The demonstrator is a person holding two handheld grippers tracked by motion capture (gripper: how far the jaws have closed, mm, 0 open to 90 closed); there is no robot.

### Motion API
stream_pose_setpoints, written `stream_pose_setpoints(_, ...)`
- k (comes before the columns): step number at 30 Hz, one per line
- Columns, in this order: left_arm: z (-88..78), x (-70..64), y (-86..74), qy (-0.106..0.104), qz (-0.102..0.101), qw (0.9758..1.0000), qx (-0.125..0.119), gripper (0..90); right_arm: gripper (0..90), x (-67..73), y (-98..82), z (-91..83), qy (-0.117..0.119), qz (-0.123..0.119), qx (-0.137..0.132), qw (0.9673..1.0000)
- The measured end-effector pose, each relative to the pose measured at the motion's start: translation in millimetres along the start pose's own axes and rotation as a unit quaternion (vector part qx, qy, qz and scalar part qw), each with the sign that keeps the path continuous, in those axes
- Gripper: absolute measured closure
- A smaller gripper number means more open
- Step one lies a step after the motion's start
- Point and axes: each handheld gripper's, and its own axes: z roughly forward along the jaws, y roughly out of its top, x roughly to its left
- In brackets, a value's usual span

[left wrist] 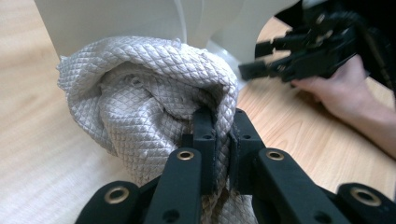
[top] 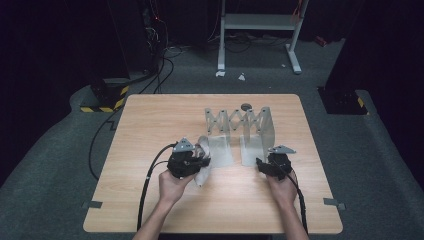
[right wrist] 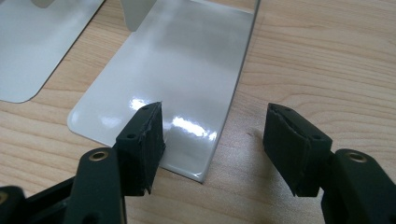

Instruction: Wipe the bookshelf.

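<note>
Item: grey quilted cloth, bunched, on the wooden table just in front of the near foot plate of the white expanding rack. My left gripper is clenched on a fold of it. My right gripper stands released, jaws wide, low over the corner of the rack's glossy right base plate.
</note>
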Motion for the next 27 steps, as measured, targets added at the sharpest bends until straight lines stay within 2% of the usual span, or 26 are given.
stream_pose_setpoints(2,8.2,-0.4,-6.1,0.004,-0.001,1.0000,0.005,83.3,38.2,0.0,0.0,0.0,0.000,0.000,0.000,1.0000)
stream_pose_setpoints(4,14.9,0.0,-11.4,-0.001,-0.009,0.9999,0.009,83.3,38.2,0.1,0.0,0.0,0.000,0.000,0.000,1.0000)
stream_pose_setpoints(8,25.0,0.8,-16.6,0.001,-0.017,0.9998,0.008,83.3,38.2,0.1,0.0,0.0,0.000,0.000,0.000,1.0000)
stream_pose_setpoints(15,39.7,6.6,-17.3,0.007,-0.033,0.9994,0.002,83.3,38.1,0.1,0.0,0.0,0.000,0.000,0.000,1.0000)
stream_pose_setpoints(20,44.9,13.9,-15.5,0.022,-0.046,0.9987,-0.001,83.3,38.4,0.2,0.0,0.0,0.000,0.000,0.000,1.0000)
stream_pose_setpoints(27,50.6,21.4,-16.2,0.028,-0.061,0.9977,-0.004,83.3,44.5,1.8,-0.4,-0.6,0.007,-0.004,-0.002,1.0000)
